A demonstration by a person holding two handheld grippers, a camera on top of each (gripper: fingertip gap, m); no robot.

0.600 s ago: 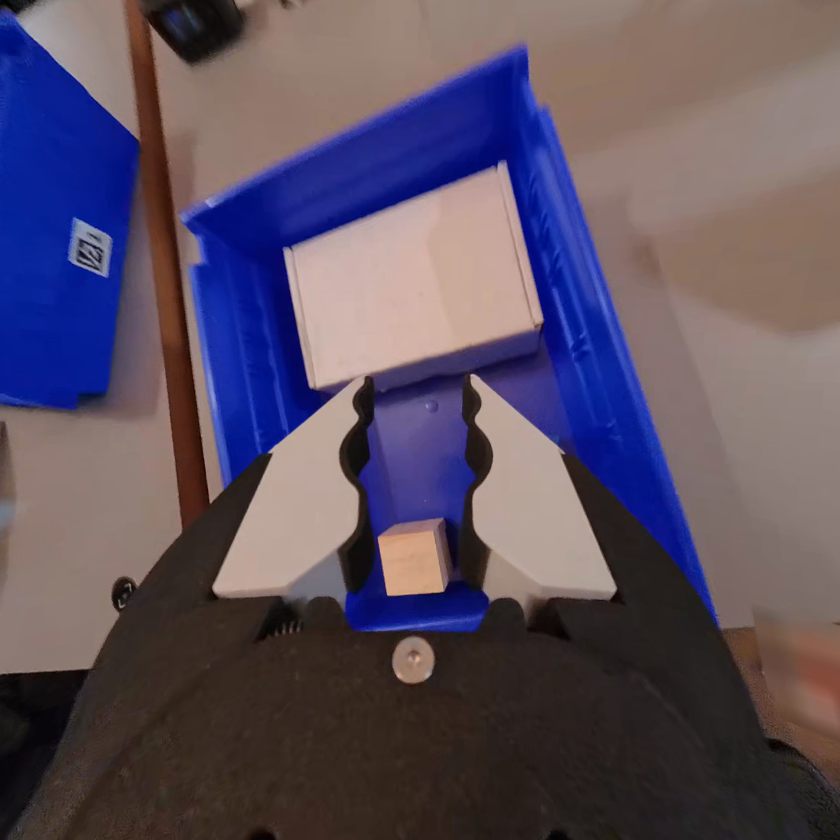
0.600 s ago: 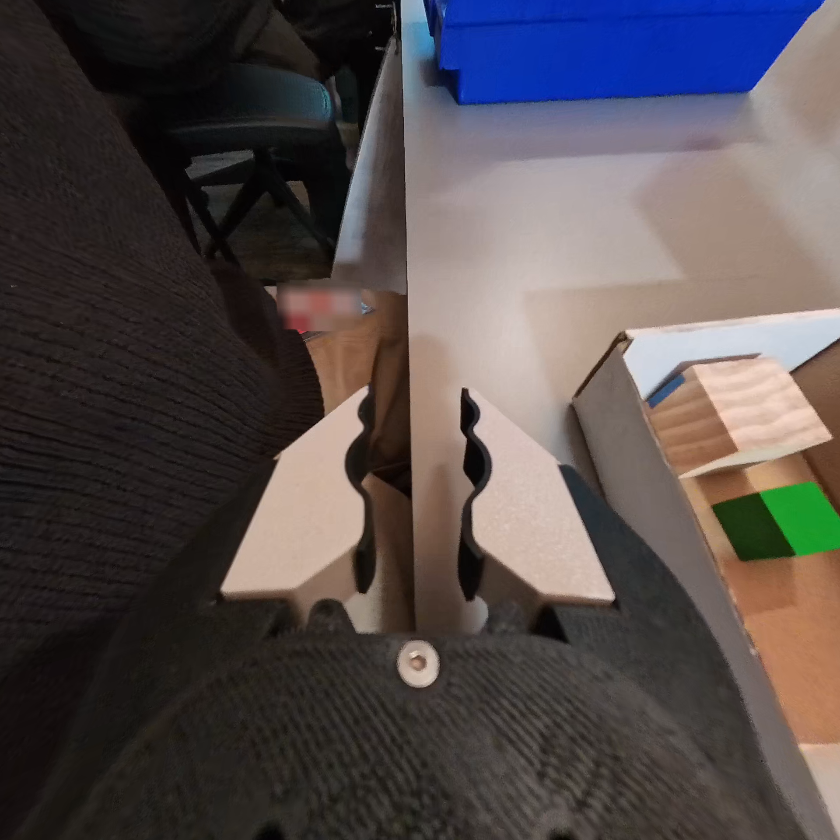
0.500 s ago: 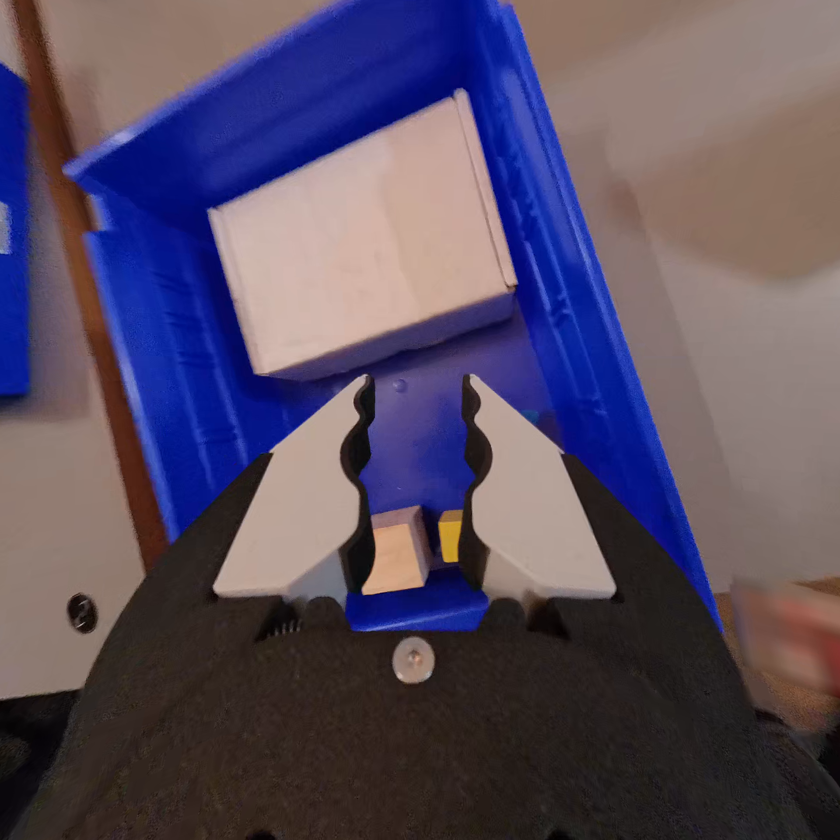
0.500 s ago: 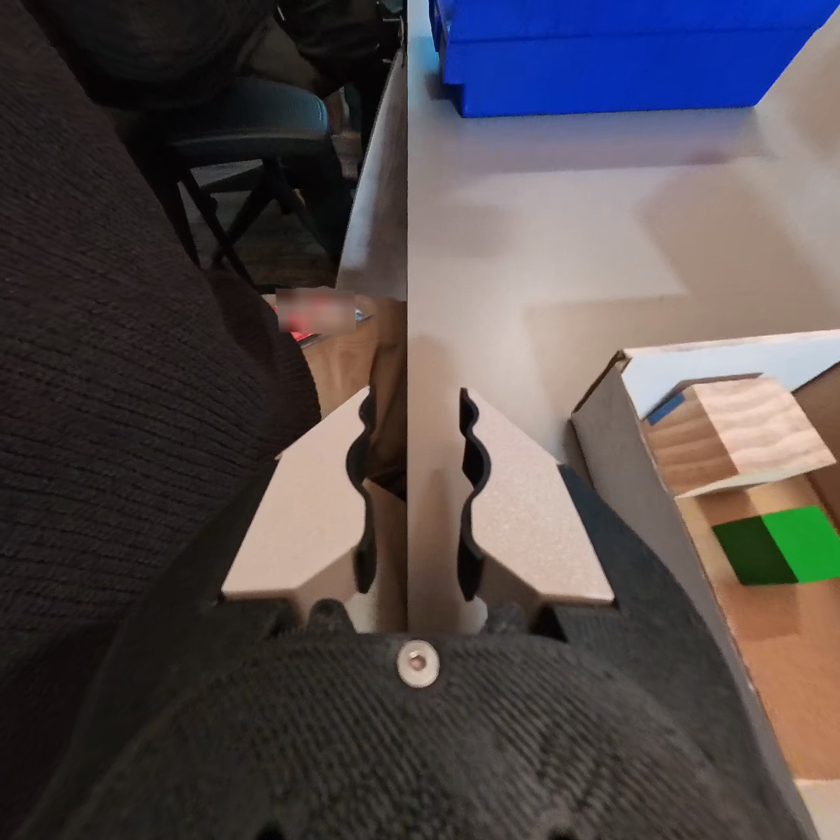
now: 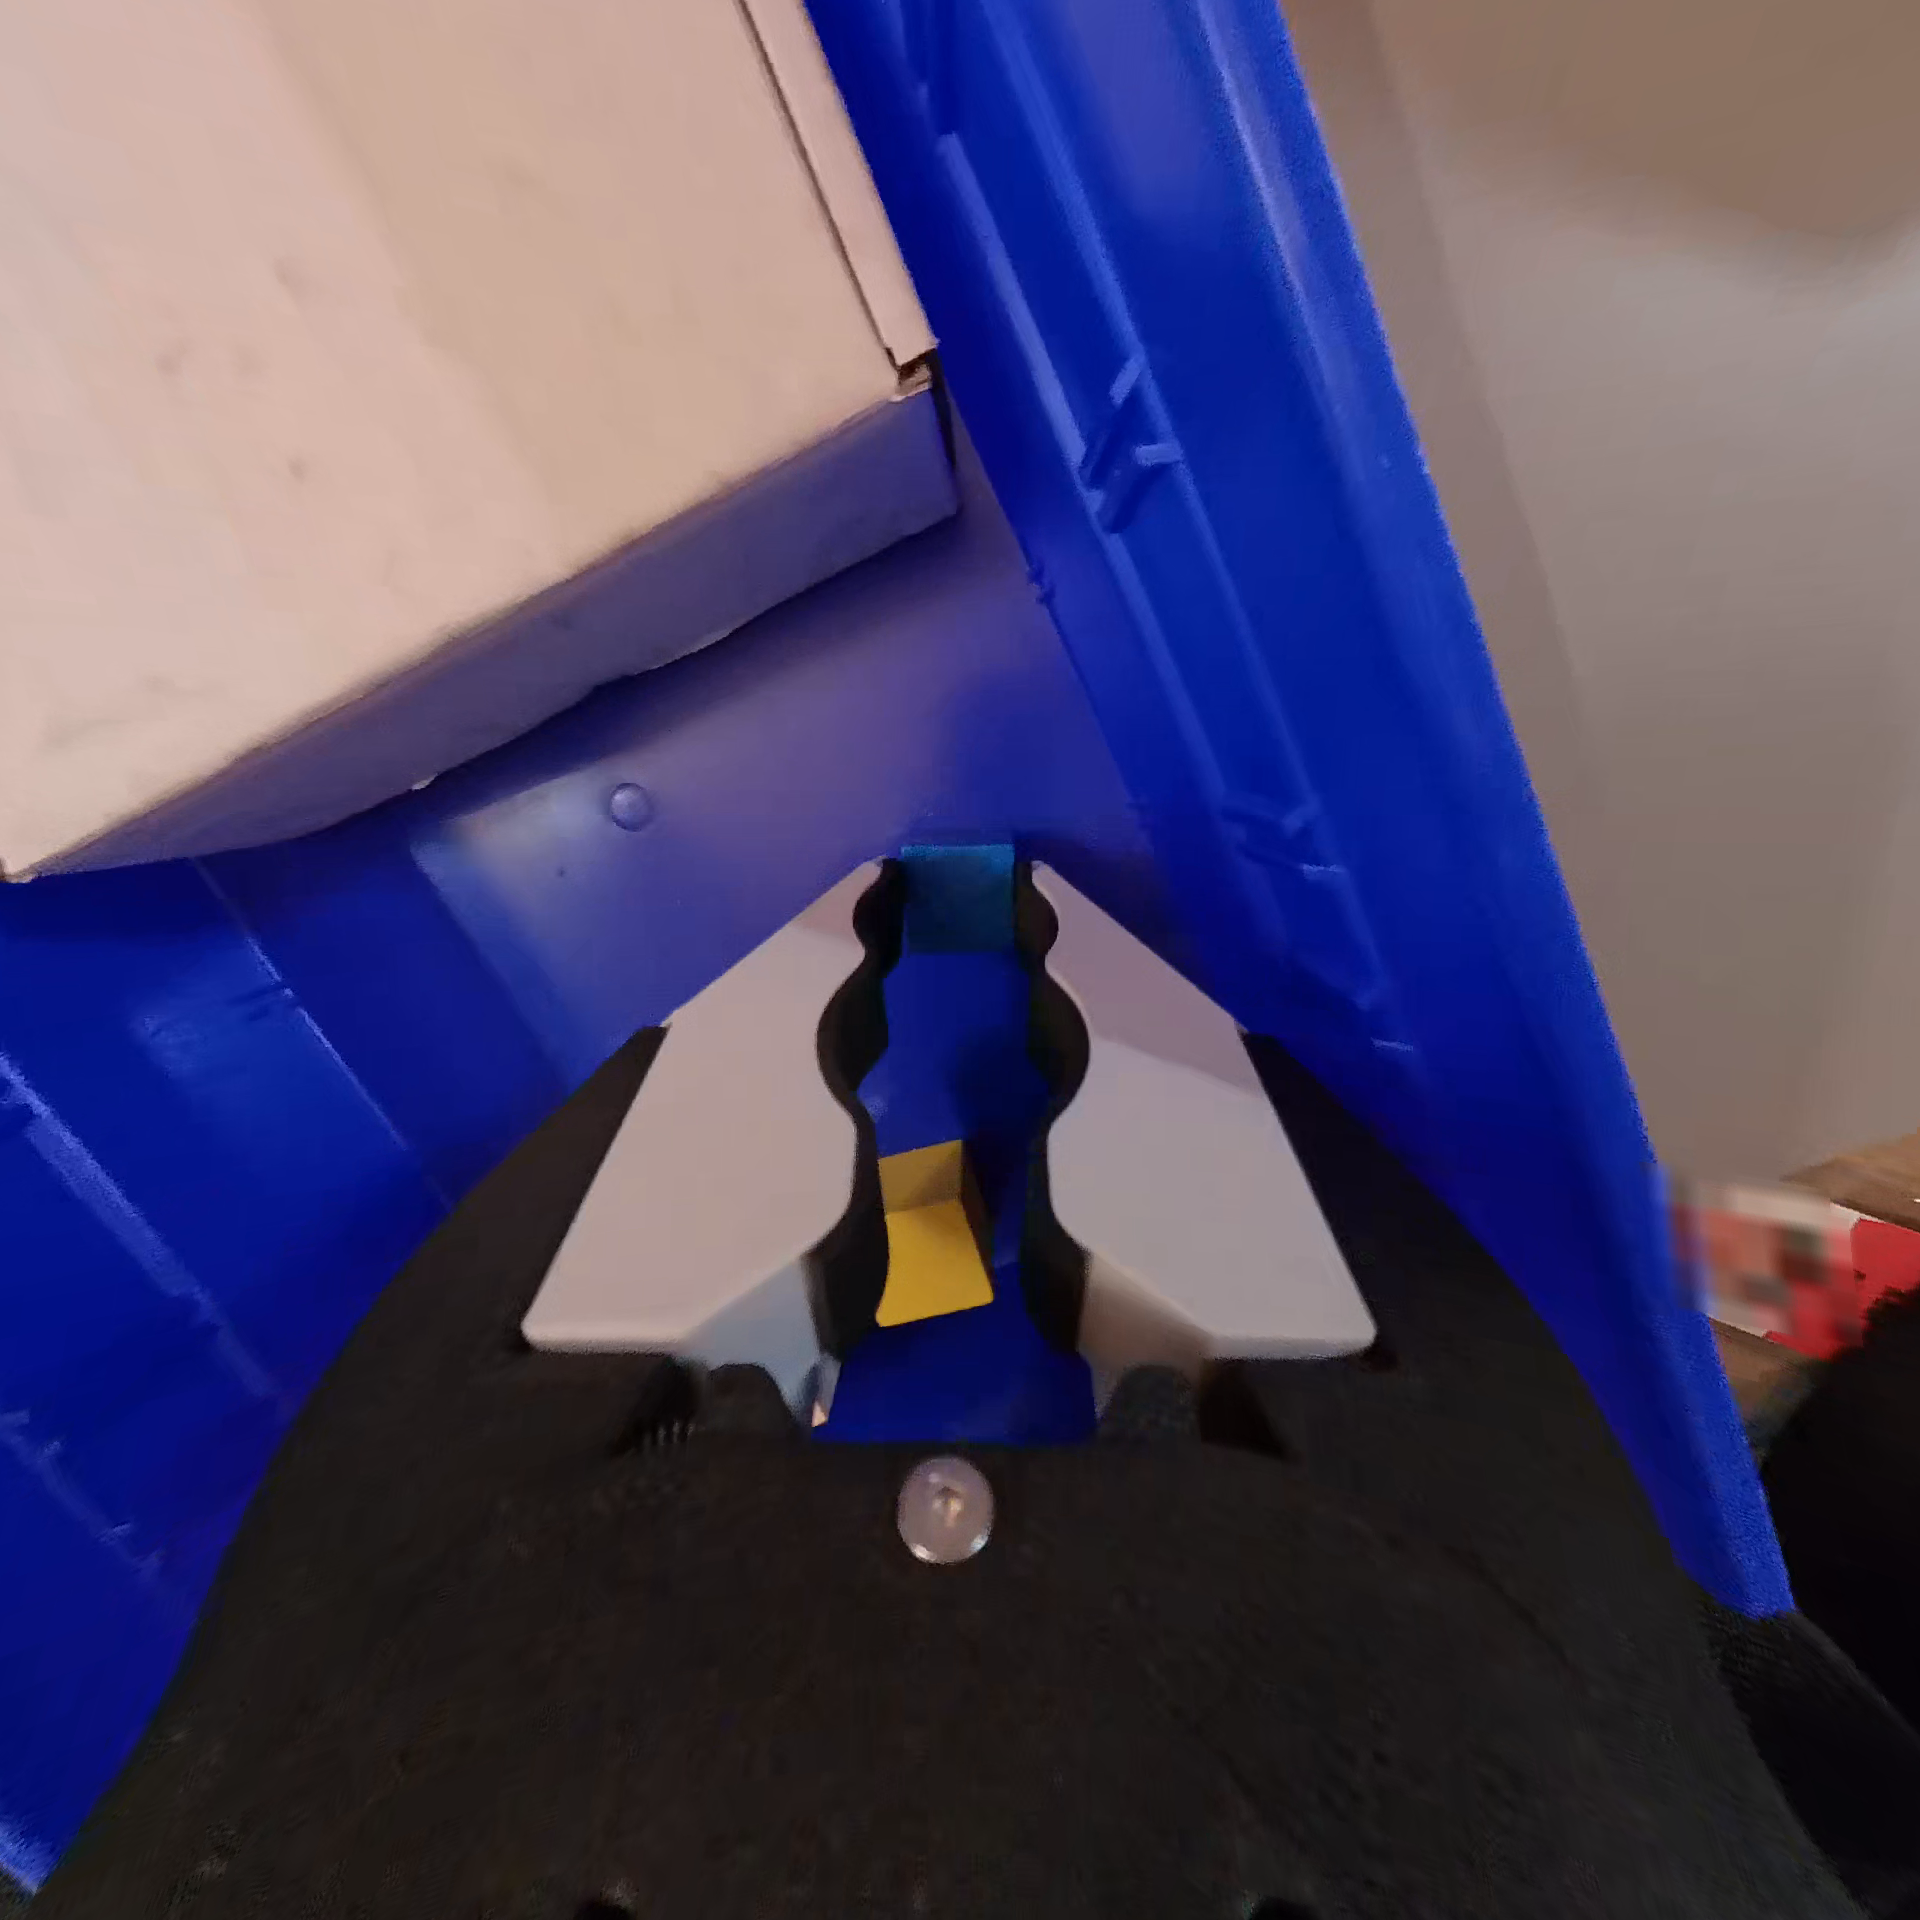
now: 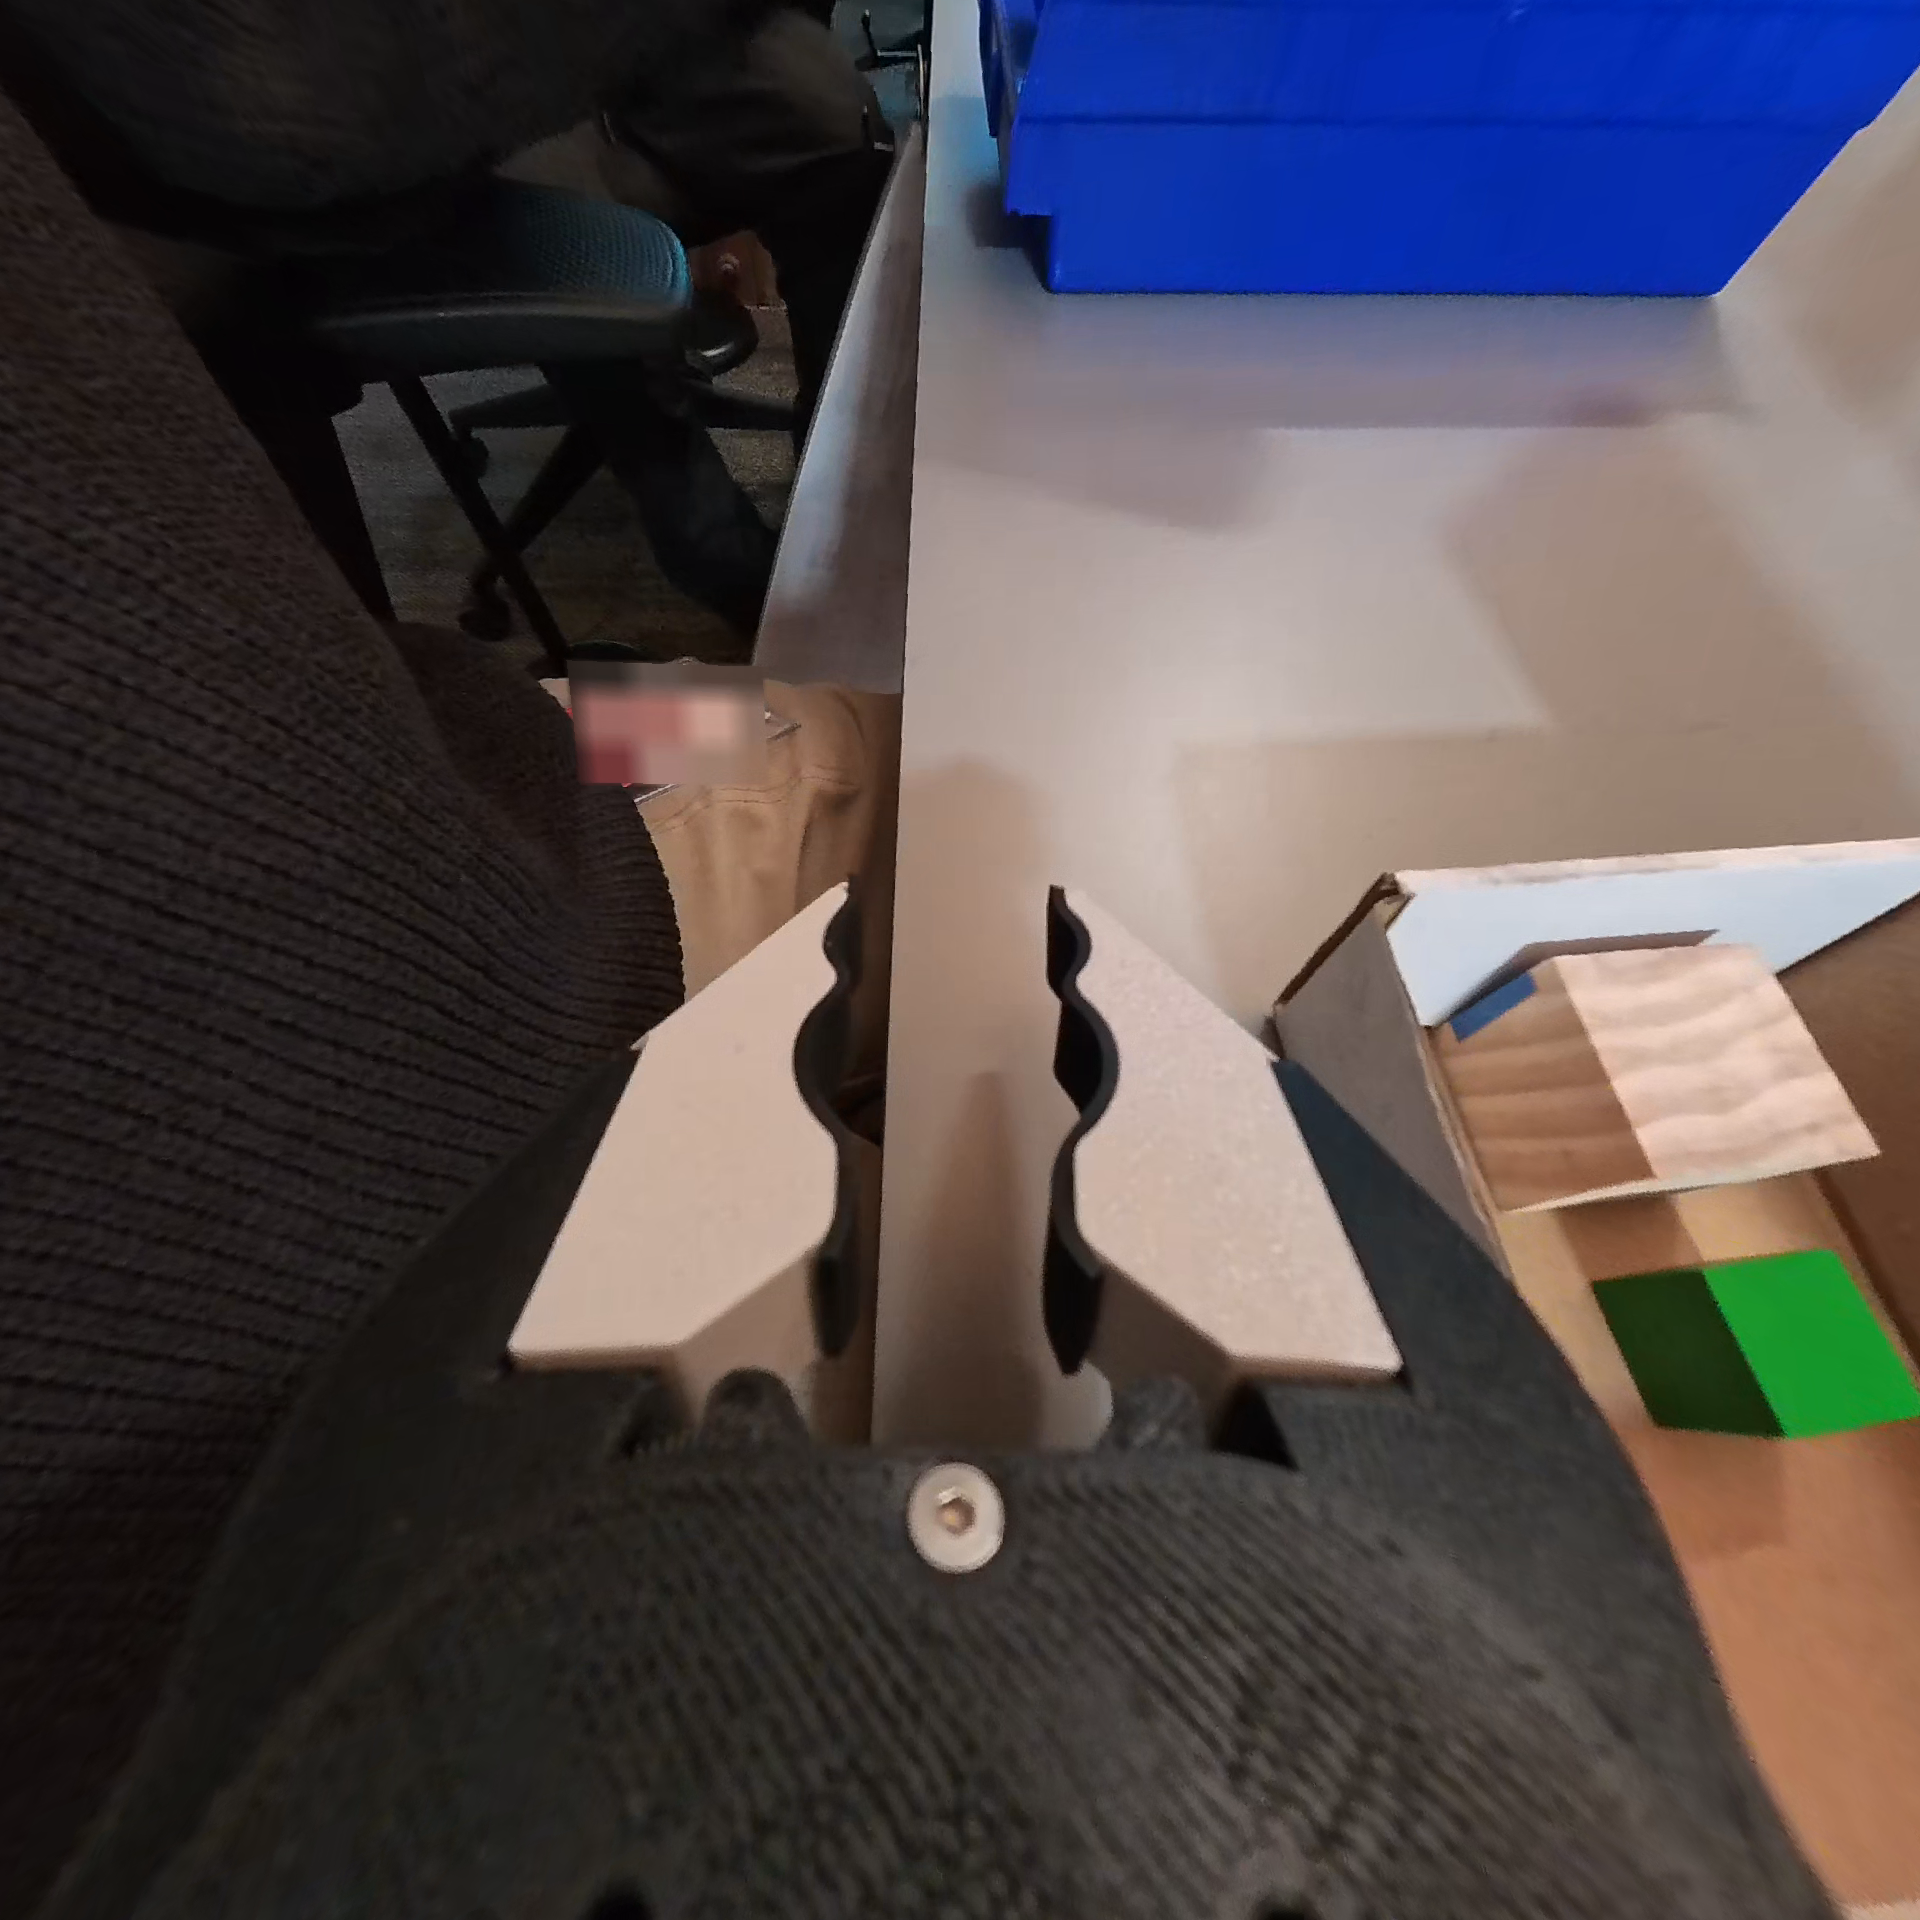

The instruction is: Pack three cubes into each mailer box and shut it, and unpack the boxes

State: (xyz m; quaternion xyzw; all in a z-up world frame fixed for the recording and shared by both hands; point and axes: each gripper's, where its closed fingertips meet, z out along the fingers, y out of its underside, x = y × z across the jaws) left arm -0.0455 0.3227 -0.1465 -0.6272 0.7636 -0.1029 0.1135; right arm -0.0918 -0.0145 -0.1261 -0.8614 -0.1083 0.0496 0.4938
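The left claw [image 5: 956,904] reaches down inside a deep blue plastic bin [image 5: 1247,623], and its jaws are clenched on a small teal-blue cube [image 5: 956,899] pinched right at the fingertips, close to the bin's right wall. Nearer the camera, a yellow cube [image 5: 930,1236] shows through the gap between the two fingers, lying on the bin floor. A closed white cardboard mailer box [image 5: 416,364] lies in the same bin, up and to the left of the fingers, its near corner close to the right wall. The right claw [image 6: 951,914] is released, its jaws standing apart with nothing between them, hanging over the near edge of the pale grey surface [image 6: 1195,582], next to a dark knitted sleeve [image 6: 260,831]. Just right of it an open white mailer box with a brown inside [image 6: 1351,1039] rests on the surface; inside are a bare wooden cube [image 6: 1683,1060] with a strip of blue tape at its far left corner and, nearer the camera, a green cube [image 6: 1766,1340], the two apart. A second blue plastic bin [image 6: 1403,187] stands at the far side of the surface, and a black office chair [image 6: 540,281] sits beyond its left edge.
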